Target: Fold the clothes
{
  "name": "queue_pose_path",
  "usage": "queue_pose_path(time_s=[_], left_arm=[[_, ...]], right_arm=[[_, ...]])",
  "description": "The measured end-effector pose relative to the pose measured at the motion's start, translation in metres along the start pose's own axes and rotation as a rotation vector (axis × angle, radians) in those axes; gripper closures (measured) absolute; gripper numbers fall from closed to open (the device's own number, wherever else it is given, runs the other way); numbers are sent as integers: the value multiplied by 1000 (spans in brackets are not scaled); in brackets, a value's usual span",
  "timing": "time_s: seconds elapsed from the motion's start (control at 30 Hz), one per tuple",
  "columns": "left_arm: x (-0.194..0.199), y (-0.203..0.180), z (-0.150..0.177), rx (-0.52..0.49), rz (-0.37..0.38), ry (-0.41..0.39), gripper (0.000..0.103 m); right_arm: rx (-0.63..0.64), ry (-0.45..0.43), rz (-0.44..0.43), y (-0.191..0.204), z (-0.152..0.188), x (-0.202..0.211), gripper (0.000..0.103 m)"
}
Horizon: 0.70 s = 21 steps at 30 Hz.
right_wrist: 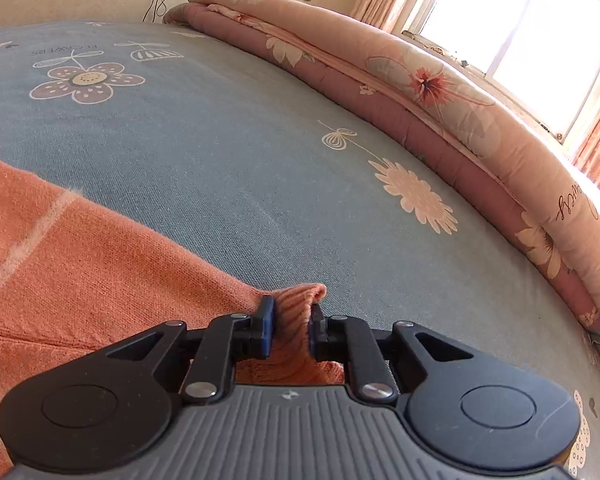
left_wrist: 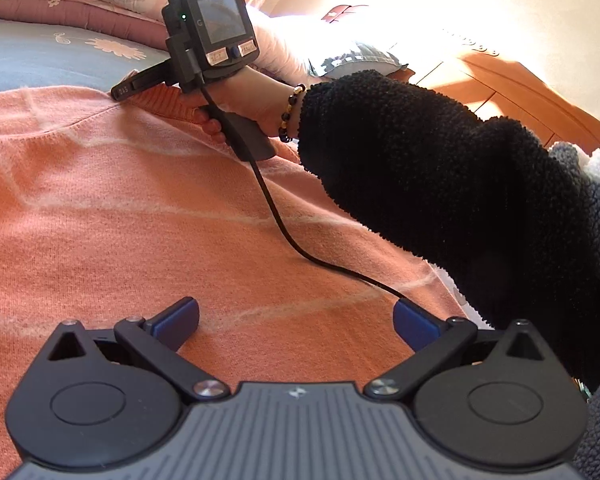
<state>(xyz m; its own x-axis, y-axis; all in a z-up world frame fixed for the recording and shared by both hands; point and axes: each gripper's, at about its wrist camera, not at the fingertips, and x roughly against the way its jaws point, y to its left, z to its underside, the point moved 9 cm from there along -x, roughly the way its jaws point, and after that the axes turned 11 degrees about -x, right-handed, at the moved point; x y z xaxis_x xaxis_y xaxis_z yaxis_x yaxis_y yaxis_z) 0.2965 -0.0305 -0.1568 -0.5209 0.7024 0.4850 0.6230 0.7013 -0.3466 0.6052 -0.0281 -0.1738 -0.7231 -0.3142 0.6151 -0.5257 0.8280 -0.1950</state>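
Right gripper [right_wrist: 290, 330] clamped ribbed cuff of orange sweater [right_wrist: 80, 248]; left gripper [left_wrist: 296, 326] gaped, empty. Cuff, probably thinly pinched, could slip.

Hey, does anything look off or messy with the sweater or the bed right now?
Nothing looks damaged or spilled. The orange sweater lies spread on the blue bedsheet. The right gripper pinches its ribbed edge, and the left gripper is open above it. A black cable trails across the sweater.

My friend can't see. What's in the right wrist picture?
The right gripper pinches the ribbed edge of an orange sweater lying on a blue flowered bedsheet. A folded pink quilt lies along the far side, under a bright window.
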Motion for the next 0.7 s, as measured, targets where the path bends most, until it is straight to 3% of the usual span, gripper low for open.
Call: queue_pose_path(time_s=[0.17,0.2,0.3,0.37,0.43,0.7], left_arm=[[0,1,1,-2,-10,-2,1],[1,0,1,0,-11,-3,1],[2,-2,0,5,-14,-5,1],[3,-1,0,7,-16,-5,1],[3,-1,0,5,-17,-5,1],[-2,-3,3,-28,-21,-8,1]], right_arm=[[-60,-7,-60,-5,-16,32,67],[-59,-23,-69,-8,-20,45,61],[-78,-38,-55,-36,-23,79,47],[-99,-39,-21,-62,-19,98,47],[-159,-11,11,-95,-5,108,45],[-286,105,18,-151,86,93,41]])
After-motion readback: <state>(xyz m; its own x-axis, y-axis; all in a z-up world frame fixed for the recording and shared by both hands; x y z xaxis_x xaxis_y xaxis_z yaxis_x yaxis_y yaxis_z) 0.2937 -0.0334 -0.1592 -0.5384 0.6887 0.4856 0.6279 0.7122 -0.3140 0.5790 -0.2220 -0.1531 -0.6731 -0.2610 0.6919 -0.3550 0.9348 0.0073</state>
